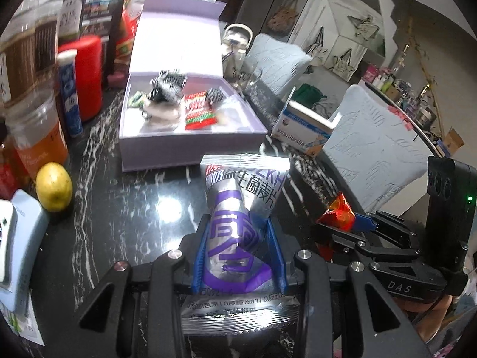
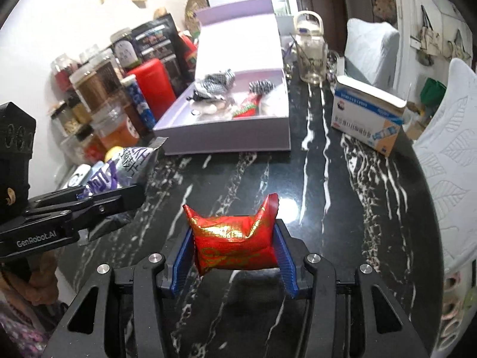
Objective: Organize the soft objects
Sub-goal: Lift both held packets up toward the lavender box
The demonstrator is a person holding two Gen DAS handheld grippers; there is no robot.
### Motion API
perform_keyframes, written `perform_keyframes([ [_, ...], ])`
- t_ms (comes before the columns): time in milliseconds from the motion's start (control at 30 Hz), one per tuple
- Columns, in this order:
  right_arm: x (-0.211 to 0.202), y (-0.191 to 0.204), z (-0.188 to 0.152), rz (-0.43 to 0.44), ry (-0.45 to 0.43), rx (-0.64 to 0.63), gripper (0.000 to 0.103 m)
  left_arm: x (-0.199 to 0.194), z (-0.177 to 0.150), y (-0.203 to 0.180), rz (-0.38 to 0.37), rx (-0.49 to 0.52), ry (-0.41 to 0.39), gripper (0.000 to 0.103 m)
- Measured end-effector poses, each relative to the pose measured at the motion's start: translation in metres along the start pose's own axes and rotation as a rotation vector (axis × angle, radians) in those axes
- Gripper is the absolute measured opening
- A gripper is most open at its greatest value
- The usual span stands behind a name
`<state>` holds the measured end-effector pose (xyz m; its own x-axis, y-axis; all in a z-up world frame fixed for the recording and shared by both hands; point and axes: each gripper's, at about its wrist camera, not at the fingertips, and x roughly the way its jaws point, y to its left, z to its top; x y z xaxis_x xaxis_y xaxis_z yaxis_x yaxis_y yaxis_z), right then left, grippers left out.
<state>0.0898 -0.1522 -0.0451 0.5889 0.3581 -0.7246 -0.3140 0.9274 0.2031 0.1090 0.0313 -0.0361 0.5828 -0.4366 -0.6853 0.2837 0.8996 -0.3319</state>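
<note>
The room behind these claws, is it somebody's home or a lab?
Most likely a home dining area. A black marble table is crowded with food jars, a glass kettle stands near the open lilac box, and cushioned chairs are drawn up to it.

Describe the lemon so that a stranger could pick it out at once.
Start at the open lilac box on the black marble table, then look left to the crowd of jars and bottles. In front of them, beside a pale blue device, lies the lemon: the only bare yellow fruit among packaged goods.
</note>
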Motion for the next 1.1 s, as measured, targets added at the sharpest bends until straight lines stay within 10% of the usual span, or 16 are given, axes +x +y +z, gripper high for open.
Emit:
perform_keyframes([
  [1100, -0.01, -0.026, 0.138, 0.002, -0.226, -0.107, 0.05, 0.006, 0.145, -0.015, 0.029, 0.151, -0.286, 0.036],
])
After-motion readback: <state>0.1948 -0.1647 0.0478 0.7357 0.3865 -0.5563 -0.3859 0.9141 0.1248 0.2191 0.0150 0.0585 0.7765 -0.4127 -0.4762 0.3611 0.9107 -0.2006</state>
